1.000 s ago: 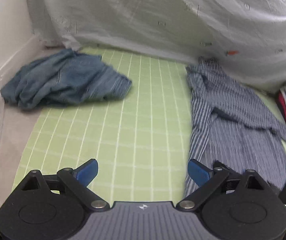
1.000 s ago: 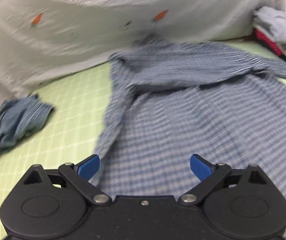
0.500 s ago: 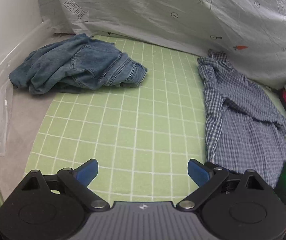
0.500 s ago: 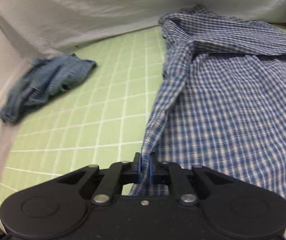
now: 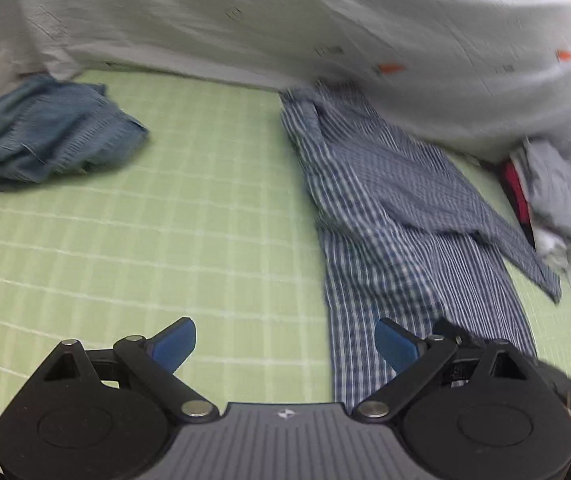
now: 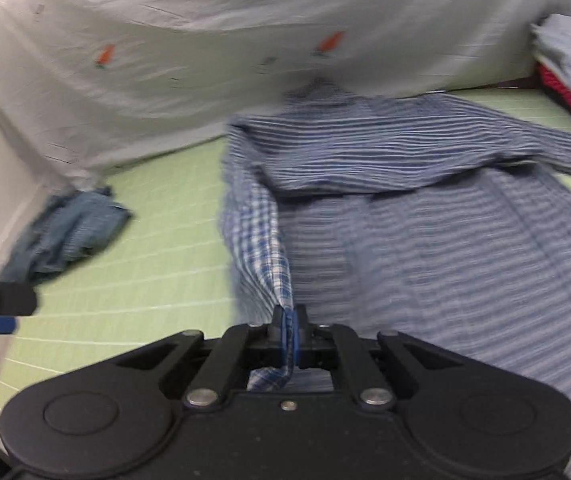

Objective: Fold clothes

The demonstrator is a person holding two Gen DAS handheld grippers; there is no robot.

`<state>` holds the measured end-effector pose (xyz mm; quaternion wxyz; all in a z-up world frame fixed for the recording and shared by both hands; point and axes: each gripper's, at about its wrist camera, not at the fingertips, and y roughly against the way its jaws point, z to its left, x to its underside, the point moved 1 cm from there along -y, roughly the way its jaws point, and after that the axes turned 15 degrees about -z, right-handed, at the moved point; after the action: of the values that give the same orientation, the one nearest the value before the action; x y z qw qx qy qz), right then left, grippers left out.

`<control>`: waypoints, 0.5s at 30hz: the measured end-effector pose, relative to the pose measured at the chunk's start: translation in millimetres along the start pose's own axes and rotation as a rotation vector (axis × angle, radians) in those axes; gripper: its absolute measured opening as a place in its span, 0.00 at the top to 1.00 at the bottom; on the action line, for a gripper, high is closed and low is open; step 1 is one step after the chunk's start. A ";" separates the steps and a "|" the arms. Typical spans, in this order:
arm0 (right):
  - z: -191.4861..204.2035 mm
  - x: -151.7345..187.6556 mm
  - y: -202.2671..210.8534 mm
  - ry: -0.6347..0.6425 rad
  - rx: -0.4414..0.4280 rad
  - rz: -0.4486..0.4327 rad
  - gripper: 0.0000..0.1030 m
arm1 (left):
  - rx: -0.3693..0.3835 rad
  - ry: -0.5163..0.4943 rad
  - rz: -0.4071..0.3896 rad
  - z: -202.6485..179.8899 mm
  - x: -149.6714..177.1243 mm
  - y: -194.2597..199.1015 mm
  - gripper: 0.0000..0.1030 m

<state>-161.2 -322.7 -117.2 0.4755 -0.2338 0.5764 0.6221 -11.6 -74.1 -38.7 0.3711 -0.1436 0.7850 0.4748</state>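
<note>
Left wrist view: left tongs (image 5: 284, 345) spread wide, nothing between the blue pads (image 5: 174, 340), hovering over the pale green grid-printed mat (image 5: 145, 240). Blue-and-white checked cotton shirt (image 5: 401, 216) spread on the right half of that mat, collar end toward the white carrot-print sheet (image 5: 285, 20) at the back, one sleeve thrown out to the right toward a small heap of grey, red and white garments (image 5: 545, 196). Near left hem corner of the shirt lying just beyond the right-hand pad, apart from it. Crumpled blue denim garment (image 5: 45, 144) well apart, at the far left of the mat.

Right wrist view: right tongs (image 6: 286, 334) clamped on the shirt (image 6: 445, 248), jaws having just been closing, with a pinch of the left front edge caught between the pads and a little flap hanging below them. Fabric rising from the mat (image 6: 157, 280) in a soft ridge toward the grip. Tip of the left tongs visible at the left edge of the frame. Denim garment (image 6: 69, 236) far left, sheet (image 6: 165, 60) behind; heavy blur over much of the cloth.

Handling, as a judgement: thin, light, limp cloth, no stiffness to speak of, so bound to drape and sag from any single hold and to drag its far parts along the mat. Not fragile, not slippery, though a shallow pinch could slide out. Best taken at a hem corner or seam edge, doubled fabric giving firmer bite; second hold likely wanted from the free tongs further along the same side, perhaps near the shoulder, to keep the edge straight for a fold.
</note>
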 end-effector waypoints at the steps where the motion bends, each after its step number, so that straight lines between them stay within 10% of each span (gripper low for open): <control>1: -10.0 1.6 -4.6 0.014 0.009 0.015 0.96 | -0.005 -0.008 0.013 -5.6 4.5 -1.7 0.07; 8: -40.0 21.0 -21.5 -0.065 -0.009 0.130 0.65 | -0.082 0.011 0.055 -15.1 18.3 -8.4 0.07; 15: -31.9 39.2 -17.8 0.036 -0.036 0.208 0.79 | -0.127 0.034 0.041 -13.4 8.1 -15.8 0.07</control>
<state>-171.2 -342.1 -166.1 0.3937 -0.1923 0.5947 0.6740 -14.0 -92.5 -50.9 0.3379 -0.1589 0.7623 0.5287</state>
